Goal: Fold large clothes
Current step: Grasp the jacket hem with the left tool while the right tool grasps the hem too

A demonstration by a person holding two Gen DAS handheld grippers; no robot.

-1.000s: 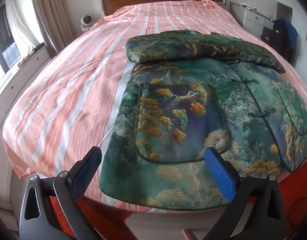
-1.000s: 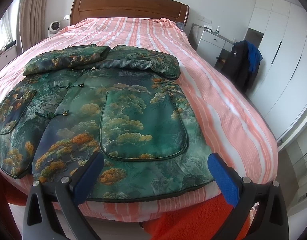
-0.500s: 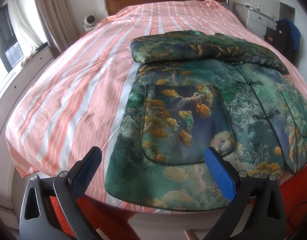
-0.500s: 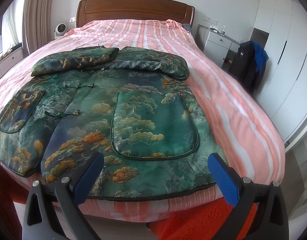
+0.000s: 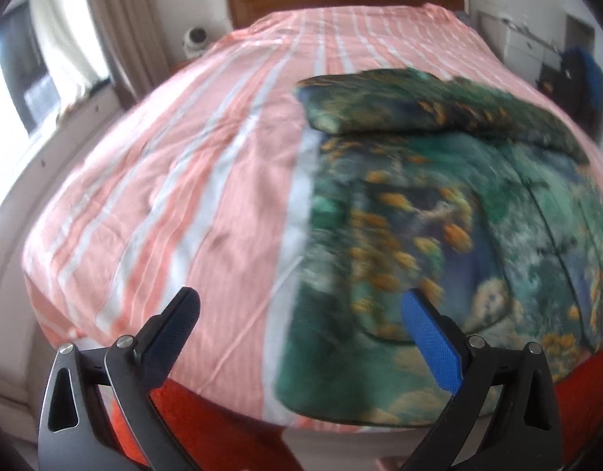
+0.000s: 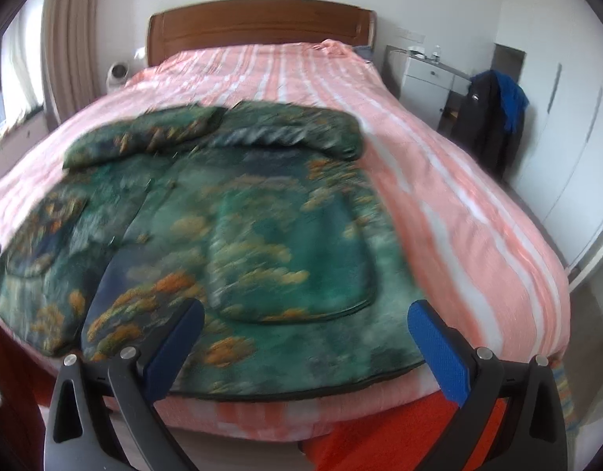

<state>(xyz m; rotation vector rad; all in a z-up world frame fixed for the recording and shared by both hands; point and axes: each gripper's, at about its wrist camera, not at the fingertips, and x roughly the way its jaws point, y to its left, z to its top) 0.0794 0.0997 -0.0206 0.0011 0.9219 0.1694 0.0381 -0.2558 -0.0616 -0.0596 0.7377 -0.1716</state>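
- Green brocade jacket (image 6: 262, 235) lies flat, front up, at foot of bed (image 6: 478, 216) w/ pink-striped cover; sleeves folded across its top; hem at bed edge
- Left gripper (image 5: 301, 322): jaws spread wide, holding nothing; above jacket's left hem corner
- Right gripper (image 6: 305, 327): jaws spread wide, empty; over hem; both views blurred

Left hand-held gripper (image 5: 299, 316) and right hand-held gripper (image 6: 305, 325), jaws wide apart, empty.

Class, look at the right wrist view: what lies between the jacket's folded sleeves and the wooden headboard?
Only bare striped bedsheet lies between the jacket sleeves and the headboard; the right wrist view shows it.
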